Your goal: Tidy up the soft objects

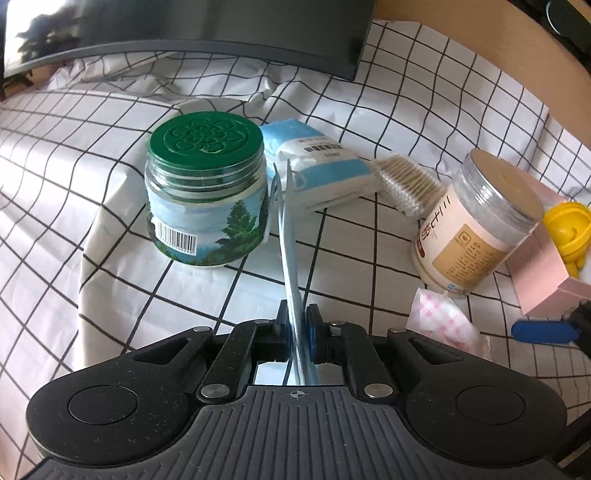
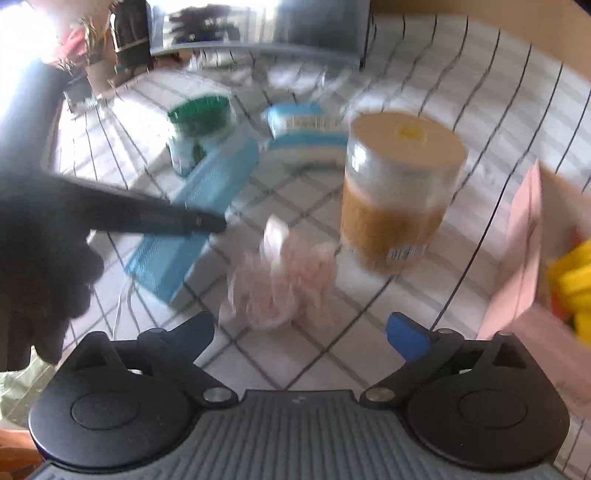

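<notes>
My left gripper (image 1: 298, 325) is shut on a light blue face mask (image 1: 288, 236), held edge-on above the checked cloth; the mask shows flat in the right wrist view (image 2: 192, 218) under the left gripper's dark body. My right gripper (image 2: 301, 328) is open, its blue fingertips (image 2: 406, 338) either side of a crumpled pink-checked white cloth (image 2: 280, 280), which also shows in the left wrist view (image 1: 443, 321). A blue-and-white pack of cotton pads (image 1: 317, 162) lies behind the mask. A bundle of cotton swabs (image 1: 406, 181) lies to its right.
A green-lidded jar (image 1: 207, 192) stands left of the mask. A clear-lidded tan jar (image 1: 476, 225) stands right, in front of my right gripper (image 2: 399, 192). A pink box (image 1: 543, 273) with yellow items (image 1: 567, 229) is far right. A dark monitor (image 1: 221, 33) stands at the back.
</notes>
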Motion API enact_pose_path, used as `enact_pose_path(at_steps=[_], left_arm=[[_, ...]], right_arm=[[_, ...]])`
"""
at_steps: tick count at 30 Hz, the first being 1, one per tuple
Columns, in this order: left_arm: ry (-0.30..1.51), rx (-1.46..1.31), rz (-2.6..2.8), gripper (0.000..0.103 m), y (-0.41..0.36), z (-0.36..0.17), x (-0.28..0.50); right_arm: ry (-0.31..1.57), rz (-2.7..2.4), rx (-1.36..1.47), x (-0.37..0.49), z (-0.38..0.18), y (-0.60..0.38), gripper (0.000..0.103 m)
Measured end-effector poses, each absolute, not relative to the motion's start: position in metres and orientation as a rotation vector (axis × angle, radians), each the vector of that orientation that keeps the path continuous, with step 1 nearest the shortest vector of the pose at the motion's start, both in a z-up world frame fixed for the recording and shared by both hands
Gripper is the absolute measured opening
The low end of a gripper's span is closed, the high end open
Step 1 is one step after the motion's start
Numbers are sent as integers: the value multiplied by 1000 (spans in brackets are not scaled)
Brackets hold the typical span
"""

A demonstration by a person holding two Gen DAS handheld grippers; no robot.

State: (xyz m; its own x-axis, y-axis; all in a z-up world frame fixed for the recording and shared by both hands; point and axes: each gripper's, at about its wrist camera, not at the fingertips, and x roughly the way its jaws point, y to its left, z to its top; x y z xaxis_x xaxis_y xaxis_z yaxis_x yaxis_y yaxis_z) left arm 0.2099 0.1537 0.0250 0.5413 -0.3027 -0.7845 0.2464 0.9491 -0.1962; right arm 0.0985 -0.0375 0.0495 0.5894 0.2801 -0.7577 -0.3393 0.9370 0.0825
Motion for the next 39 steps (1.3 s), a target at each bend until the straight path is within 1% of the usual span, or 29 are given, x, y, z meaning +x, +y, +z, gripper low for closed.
enact_pose_path(at_steps=[2, 5, 8, 10, 12, 13, 14, 15, 16, 17, 18, 23, 33, 37, 39], left_arm=[[944, -86, -331, 11, 157, 24, 209], [945, -104, -338, 11, 159, 24, 210], [943, -100, -338, 11, 159, 24, 210], [943, -96, -336, 11, 159, 24, 209], [945, -99, -335, 11, 159, 24, 209], [945, -102, -335, 11, 159, 24, 209], [945, -107, -334, 11, 159, 24, 209], [944, -112, -333, 11, 160, 23, 208], [943, -116, -331, 11, 160, 23, 208], [942, -118, -330, 11, 160, 23, 208], [942, -124, -328, 11, 161, 23, 208], [985, -183, -332, 11, 166, 24, 213], [982, -190, -336, 10, 162, 26, 211], [941, -177, -385, 9, 156, 41, 208], [919, -170, -411, 9, 153, 55, 209]], right_arm=[[835, 368, -96, 99, 53, -34, 98], [836, 388, -127, 110, 53, -25, 93], [853, 404, -147, 124, 50, -17, 92], [869, 416, -155, 131, 48, -11, 87], [881, 421, -159, 134, 46, -8, 74], [884, 422, -159, 134, 44, -7, 69], [886, 424, -159, 134, 43, -6, 58], [890, 427, -162, 134, 43, -6, 49], [894, 430, -166, 135, 42, -6, 46], [895, 431, -169, 135, 42, -7, 40], [896, 429, -174, 135, 43, -7, 36], [895, 426, -173, 134, 49, -9, 28], [886, 412, -150, 140, 64, -16, 21], [864, 413, -136, 137, 77, -18, 21], [836, 411, -117, 136, 97, -20, 20]])
